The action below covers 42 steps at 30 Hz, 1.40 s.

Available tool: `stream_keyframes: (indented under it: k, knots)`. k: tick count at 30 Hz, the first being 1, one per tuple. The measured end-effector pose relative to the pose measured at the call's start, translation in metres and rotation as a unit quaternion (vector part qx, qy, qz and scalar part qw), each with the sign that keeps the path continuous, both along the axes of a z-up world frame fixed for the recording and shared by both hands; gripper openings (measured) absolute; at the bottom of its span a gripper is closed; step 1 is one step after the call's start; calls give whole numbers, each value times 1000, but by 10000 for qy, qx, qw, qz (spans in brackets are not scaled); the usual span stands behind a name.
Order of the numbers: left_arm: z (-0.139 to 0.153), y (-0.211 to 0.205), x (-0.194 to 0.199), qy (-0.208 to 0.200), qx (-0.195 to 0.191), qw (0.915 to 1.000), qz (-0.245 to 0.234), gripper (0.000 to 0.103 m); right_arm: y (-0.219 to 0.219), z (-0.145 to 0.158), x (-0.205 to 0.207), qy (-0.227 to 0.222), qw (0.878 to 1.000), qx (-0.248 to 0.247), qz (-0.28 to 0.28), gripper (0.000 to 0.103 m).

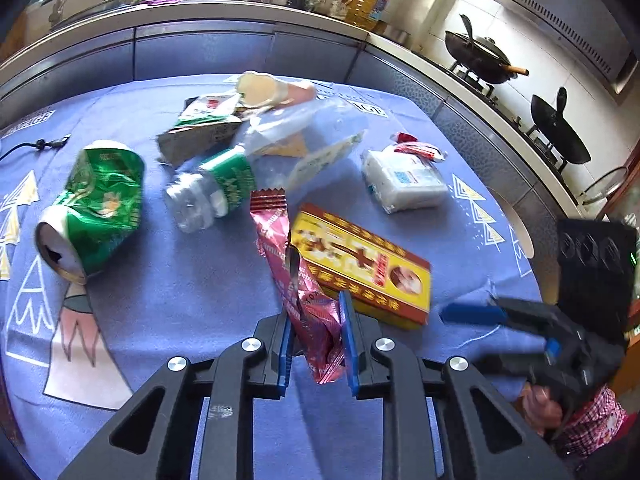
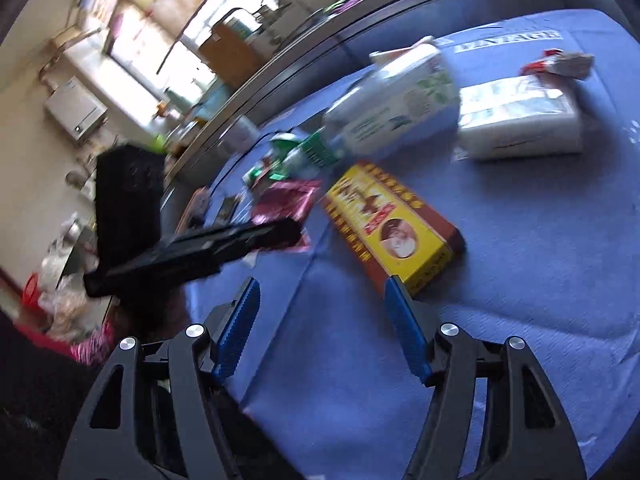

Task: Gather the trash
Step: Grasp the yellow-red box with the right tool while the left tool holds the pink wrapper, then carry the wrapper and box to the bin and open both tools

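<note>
My left gripper point(image 1: 316, 316) is shut on a crumpled red snack wrapper point(image 1: 296, 280), holding it just above the blue tablecloth point(image 1: 180, 300). Right of it lies a yellow and brown box point(image 1: 364, 264), also in the right wrist view point(image 2: 392, 220). A crushed green can point(image 1: 92, 208), a clear bottle with a green label point(image 1: 216, 188), a carton point(image 1: 200, 128) and a white tissue pack point(image 1: 404, 180) lie on the cloth. My right gripper point(image 2: 320, 320) is open and empty, low over the cloth near the box. It also shows in the left wrist view point(image 1: 472, 314).
A kitchen counter point(image 1: 240, 16) with bottles and bags runs behind the table. Two woks point(image 1: 480, 56) stand on a stove at the right. A black cable point(image 1: 36, 146) lies at the cloth's left edge.
</note>
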State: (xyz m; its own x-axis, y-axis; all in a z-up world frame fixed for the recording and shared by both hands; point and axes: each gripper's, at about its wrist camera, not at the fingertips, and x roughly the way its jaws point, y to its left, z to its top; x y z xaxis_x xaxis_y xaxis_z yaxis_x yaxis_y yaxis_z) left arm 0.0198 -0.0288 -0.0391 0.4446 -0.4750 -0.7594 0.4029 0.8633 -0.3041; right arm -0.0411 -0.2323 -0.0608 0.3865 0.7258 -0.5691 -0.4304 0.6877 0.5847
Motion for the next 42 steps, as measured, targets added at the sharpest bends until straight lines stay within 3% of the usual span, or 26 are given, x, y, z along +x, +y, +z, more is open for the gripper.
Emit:
stream_keyframes:
  k: [4, 6, 12, 17, 19, 20, 27, 30, 37, 42]
  knots:
    - [-1, 26, 7, 99, -83, 9995, 289, 21, -10, 14, -3, -678, 9931, -730, -613, 68]
    - [-2, 31, 8, 169, -140, 9992, 337, 21, -11, 15, 5, -932, 9857, -1134, -823, 81]
    - [0, 26, 0, 138, -99, 9998, 140, 21, 29, -6, 12, -1285, 9682, -2129, -284, 88]
    - [-2, 23, -3, 196, -89, 9998, 61, 21, 46, -23, 12, -1513, 9489, -2754, -295, 87]
    - [-3, 20, -5, 196, -28, 9998, 38, 21, 46, -23, 13, -1490, 9497, -2733, -351, 79]
    - [-4, 18, -5, 193, 9, 9998, 32, 21, 43, -24, 12, -1467, 9508, -2700, -390, 64]
    - [-10, 8, -7, 180, 210, 9996, -44, 21, 16, -18, -18, -1349, 9593, -2302, -921, 59]
    - [-10, -1, -6, 178, 195, 9994, -223, 21, 6, -13, -40, -1400, 9563, -2252, -1233, 59]
    - [2, -67, -12, 5, 230, 9922, -1224, 21, -42, 1, -77, -1651, 9257, -2274, -2533, 58]
    - [11, -152, -4, -42, 279, 9754, -2185, 21, -134, -5, -81, -1031, 8976, -1806, -3886, 58]
